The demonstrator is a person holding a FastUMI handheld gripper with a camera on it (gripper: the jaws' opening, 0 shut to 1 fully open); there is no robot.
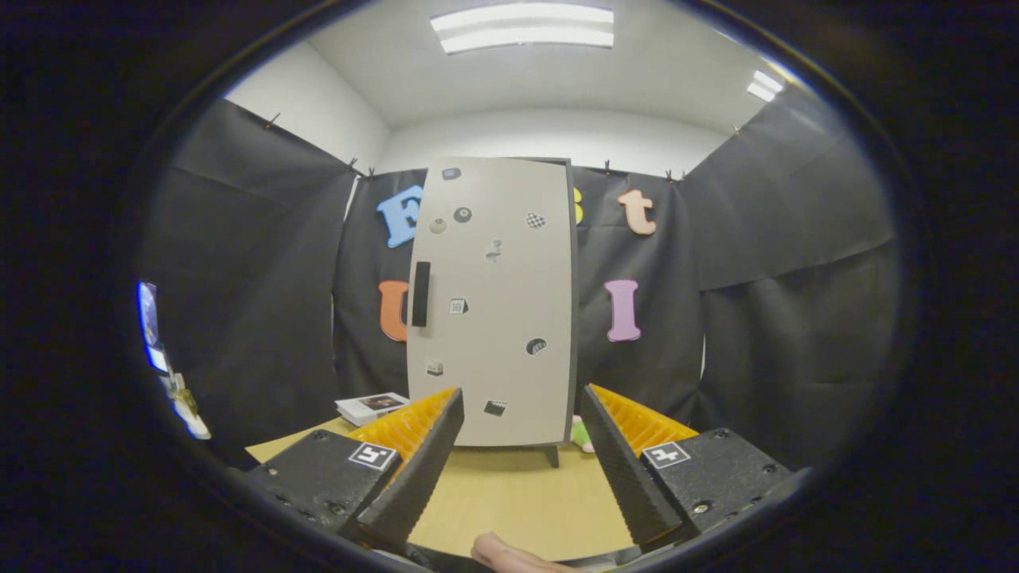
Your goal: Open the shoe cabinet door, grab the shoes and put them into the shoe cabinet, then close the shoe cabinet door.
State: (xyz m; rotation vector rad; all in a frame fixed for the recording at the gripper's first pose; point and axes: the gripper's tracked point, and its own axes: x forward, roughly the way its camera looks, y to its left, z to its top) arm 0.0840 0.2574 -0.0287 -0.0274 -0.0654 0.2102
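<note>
Gripper view, nearest first: part of a hand (509, 553) shows at the near edge of the wooden table (517, 501). The gripper (521, 414) is held level with its 2 fingers spread wide and nothing between them.

Beyond the fingers, well apart from them, the shoe cabinet (493, 302) stands upright at the far side of the table, its door shut and facing the gripper. Its long axis runs vertical. 1 dark handle (420, 294), also vertical, sits at the door's left edge, so the hinge is judged to be on the right.

Handling judgement: the door looks like stiff, smooth panel, light to swing; the handle is the only sound place to grip. The cabinet may slide if pulled sharply.

A stack of booklets (370, 407) lies left of the cabinet; a small soft item (581, 435) shows at its right foot.
</note>
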